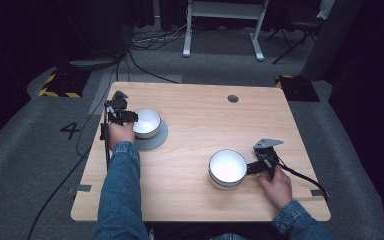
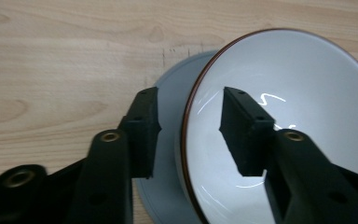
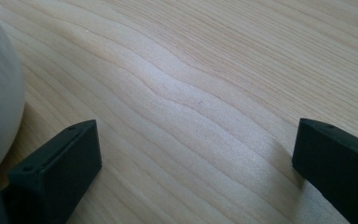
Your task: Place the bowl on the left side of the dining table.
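Now the left gripper [image 2: 189,133] straddles the rim of the small bowl [image 1: 146,121] on the grey saucer [image 1: 157,140], jaws apart, not pinching. Right gripper [image 1: 253,168] spread wide, empty, just beside the large bowl [image 1: 227,168]. Risk: withdrawing crookedly could snag the rim and tip the small bowl off the saucer.

At about nine o'clock on the pale wooden table [image 1: 200,125], streaked with fine brown grain lines, a white bowl [image 1: 147,122] with a thin reddish-brown rim sits on a plain grey plate [image 1: 156,141]. At about five o'clock stands a second white bowl [image 1: 227,168], glossy inside, with a dark band low on its wall. Both grippers, left [image 1: 130,117] and right [image 1: 252,167], are matte black. The sleeves [image 1: 122,195] are blue denim.
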A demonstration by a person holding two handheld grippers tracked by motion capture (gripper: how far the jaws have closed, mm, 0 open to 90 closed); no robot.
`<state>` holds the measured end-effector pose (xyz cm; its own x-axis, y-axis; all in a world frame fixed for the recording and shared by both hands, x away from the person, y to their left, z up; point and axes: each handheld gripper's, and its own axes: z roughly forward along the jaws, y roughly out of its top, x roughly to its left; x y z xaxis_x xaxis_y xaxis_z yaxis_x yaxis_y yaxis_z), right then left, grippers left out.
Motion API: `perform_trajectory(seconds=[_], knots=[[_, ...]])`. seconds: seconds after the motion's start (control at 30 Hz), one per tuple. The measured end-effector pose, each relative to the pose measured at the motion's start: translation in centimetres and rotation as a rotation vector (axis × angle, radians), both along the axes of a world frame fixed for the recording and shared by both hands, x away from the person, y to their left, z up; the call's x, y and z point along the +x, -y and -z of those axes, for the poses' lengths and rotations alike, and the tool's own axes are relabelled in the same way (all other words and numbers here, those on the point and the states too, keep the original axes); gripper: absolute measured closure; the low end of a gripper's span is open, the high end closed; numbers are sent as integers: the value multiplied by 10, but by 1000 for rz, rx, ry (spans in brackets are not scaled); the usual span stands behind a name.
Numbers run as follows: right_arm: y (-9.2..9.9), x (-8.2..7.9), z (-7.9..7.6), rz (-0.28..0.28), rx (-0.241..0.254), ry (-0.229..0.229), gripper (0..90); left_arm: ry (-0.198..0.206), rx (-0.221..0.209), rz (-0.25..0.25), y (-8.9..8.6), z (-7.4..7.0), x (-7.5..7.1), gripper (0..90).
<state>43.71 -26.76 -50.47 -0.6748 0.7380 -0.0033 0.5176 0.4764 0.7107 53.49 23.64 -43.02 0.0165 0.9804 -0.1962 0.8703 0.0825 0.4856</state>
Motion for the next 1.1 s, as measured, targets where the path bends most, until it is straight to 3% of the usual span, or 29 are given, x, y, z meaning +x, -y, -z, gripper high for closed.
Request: perform_trajectory(seconds=[0.1, 0.37, 0.6, 0.87, 0.93, 1.1], knots=[[0, 0, 0, 0, 0, 0, 12, 28, 37, 10, 3, -8, -1, 508], [0, 0, 0, -1, 0, 1, 12, 104, 36, 66, 16, -29, -9, 460], [0, 0, 0, 1, 1, 0, 12, 150, 49, 153, 34, -50, -19, 458], [0, 0, 0, -1, -1, 0, 12, 214, 25, 257, 44, -67, -42, 453], [0, 0, 0, -1, -1, 0, 12, 220, 16, 271, 46, -70, -47, 451], [0, 0, 0, -1, -2, -1, 12, 214, 46, 335, 53, -75, -60, 441]])
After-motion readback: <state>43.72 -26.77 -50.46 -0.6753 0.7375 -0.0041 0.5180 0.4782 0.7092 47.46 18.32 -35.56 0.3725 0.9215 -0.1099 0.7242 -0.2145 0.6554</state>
